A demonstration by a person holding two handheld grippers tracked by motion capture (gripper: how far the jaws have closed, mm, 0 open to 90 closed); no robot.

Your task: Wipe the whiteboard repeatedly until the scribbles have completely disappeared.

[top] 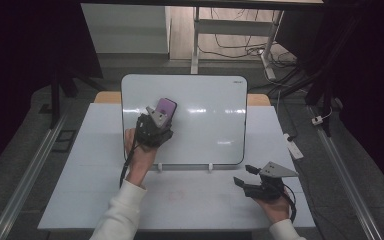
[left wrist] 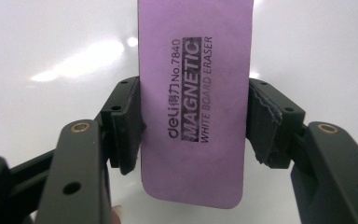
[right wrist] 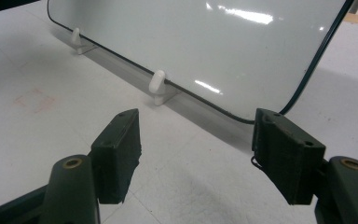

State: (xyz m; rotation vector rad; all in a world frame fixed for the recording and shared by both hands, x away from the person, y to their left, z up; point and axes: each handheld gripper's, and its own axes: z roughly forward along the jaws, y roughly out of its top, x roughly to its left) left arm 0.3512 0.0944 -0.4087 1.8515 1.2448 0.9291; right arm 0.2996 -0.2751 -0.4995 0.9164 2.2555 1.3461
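The left hand-held gripper [left wrist: 193, 126] clamps a purple eraser [left wrist: 196, 93] between its jaws, against the whiteboard [top: 205, 120] ahead. The right hand-held gripper [right wrist: 196, 154] hangs wide open, empty, above the bench [top: 190, 200].

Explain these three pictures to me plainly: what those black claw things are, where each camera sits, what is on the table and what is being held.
A person at a white table holds a hand-worked two-jaw gripper in each hand. The high view looks down from above; the other two cameras ride on the grippers and look along their jaws. A whiteboard stands propped on small white feet. The left gripper clamps a purple eraser, printed "magnetic white board eraser", by its two long sides and holds it in front of the board's face. The right gripper is open and holds nothing, low over the table near the board's lower corner.
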